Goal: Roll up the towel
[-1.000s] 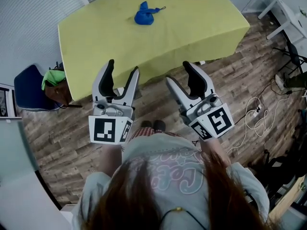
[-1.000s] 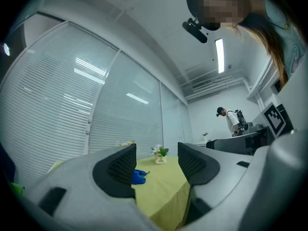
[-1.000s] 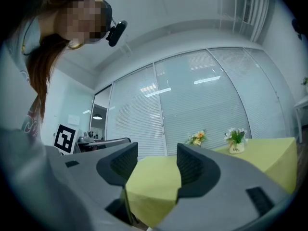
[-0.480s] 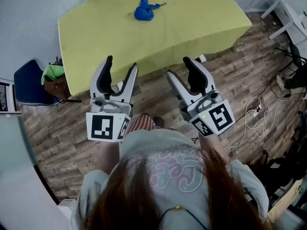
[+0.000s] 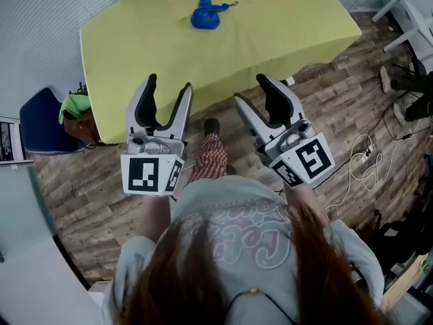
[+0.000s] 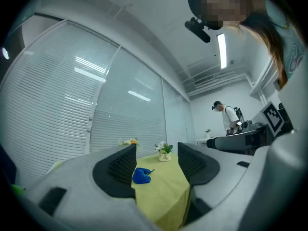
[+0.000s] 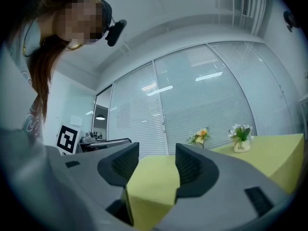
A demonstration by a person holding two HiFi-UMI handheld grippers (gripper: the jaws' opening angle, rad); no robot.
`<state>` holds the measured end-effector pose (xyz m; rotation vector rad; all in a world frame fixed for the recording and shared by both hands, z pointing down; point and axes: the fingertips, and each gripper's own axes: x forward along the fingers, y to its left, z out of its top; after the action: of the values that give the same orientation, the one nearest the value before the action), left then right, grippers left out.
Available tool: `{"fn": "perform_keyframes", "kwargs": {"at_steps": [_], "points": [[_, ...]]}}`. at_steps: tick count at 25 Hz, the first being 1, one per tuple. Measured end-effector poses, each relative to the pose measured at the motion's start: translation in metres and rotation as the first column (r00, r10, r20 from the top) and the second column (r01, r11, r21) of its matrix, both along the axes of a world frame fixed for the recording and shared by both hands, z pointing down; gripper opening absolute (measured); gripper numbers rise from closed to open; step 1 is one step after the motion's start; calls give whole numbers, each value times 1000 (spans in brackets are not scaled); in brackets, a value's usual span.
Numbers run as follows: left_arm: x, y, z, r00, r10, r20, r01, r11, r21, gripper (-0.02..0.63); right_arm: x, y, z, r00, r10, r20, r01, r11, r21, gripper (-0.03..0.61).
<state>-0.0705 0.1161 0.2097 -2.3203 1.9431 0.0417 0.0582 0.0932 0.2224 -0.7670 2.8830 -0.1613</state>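
Two open grippers, and the blue towel far off on the table

Both the left gripper [image 5: 168, 87] and the right gripper [image 5: 254, 95] hang over the floor [image 5: 88, 181], short of the table [image 5: 169, 46]. Left jaws are spread wide with nothing in them. Right jaws are spread and empty too, though they have just been closing a little. The blue towel [image 5: 205, 17] lies in a lump far across the table, well apart from both, a bit closer to the left one. It has no clear long side. The left gripper view shows the towel between its jaws. The right gripper view shows only the table corner and a flower pot [image 7: 240, 141], no towel.
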Motion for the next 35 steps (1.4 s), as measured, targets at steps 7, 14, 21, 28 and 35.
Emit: {"fn": "perform_keyframes", "kwargs": {"at_steps": [7,14,21,28,35], "points": [[-18,-60,-5,1000,17,-7,-16,1000,22,241,-12,-55,-6,1000,18,-15,-18,1000,25,224],[-39,-125,-5,1000,23,1,-23,1000,5,241,-27,-118,2,999,36,-28,-36,999,-2,219],[-63,-182,-1,999,50,1,-50,998,-22,241,-48,-171,5,997,60,-39,-60,998,-19,216],[-86,-233,3,997,76,6,-76,996,-38,241,-68,-217,8,994,88,-58,-89,996,-21,212],[-103,-268,13,995,98,7,-97,993,-68,241,-86,-249,13,992,109,-70,-111,993,-31,207]]}}
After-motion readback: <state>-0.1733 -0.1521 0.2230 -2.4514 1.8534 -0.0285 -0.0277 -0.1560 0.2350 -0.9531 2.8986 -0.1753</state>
